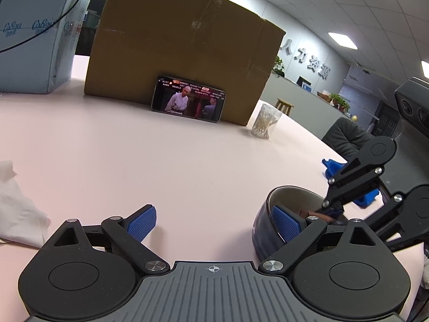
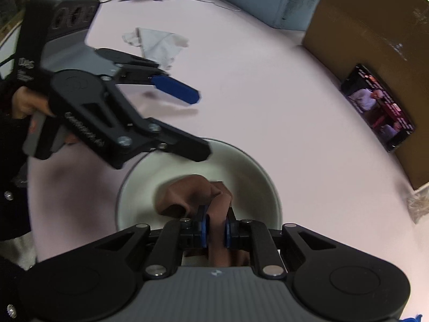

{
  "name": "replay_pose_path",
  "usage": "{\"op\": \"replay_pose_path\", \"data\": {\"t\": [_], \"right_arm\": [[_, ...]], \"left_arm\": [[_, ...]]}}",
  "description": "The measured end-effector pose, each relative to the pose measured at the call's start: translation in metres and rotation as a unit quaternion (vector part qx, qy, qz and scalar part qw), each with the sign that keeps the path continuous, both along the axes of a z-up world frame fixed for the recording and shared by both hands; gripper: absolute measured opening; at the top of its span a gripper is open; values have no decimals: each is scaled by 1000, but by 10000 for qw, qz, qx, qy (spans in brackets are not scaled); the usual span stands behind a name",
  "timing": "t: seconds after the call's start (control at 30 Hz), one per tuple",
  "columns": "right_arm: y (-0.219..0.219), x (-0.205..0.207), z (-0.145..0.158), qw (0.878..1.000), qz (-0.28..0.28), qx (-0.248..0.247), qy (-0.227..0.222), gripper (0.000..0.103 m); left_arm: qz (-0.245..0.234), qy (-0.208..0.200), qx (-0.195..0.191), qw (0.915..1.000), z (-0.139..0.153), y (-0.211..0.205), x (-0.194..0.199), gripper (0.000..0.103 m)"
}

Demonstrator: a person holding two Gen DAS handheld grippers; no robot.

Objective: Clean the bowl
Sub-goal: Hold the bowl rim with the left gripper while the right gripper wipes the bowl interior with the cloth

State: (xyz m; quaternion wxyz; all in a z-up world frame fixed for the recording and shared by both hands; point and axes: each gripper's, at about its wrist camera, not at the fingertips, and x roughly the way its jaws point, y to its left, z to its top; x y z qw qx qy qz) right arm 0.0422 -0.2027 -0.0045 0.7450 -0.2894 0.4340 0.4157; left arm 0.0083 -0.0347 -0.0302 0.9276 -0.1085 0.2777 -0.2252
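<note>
A bowl, dark outside and white inside, stands on the pink table; it also shows in the left wrist view. My right gripper is shut on a brown cloth and holds it down inside the bowl. My left gripper is open wide. Its right finger is inside the bowl's rim and its left finger is outside, over the table. In the right wrist view the left gripper reaches over the bowl's far rim.
A cardboard box stands at the back with a phone leaning on it, playing video. A crumpled white tissue lies at the left. A clear jar of cotton swabs and a blue-white box stand nearby.
</note>
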Motion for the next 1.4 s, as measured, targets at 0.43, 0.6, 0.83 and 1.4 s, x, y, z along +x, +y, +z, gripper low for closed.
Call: {"op": "replay_pose_path", "data": {"t": [0.43,0.6,0.83,1.4], "right_arm": [[18,9,1,9995,-113,132,-250,16],[15,1,4,9992,-49,-201,-345,17],[25,-4,4,9996,230,44,-174,16],[19,0,7,9995,-23,-139,-282,16]], "left_arm": [[-17,60,8,10000,-1,-1,1,95],[-32,76,-15,10000,-2,0,2,95],[-26,121,1,9999,-5,0,2,96],[-48,145,-24,9999,-7,0,5,96]]}}
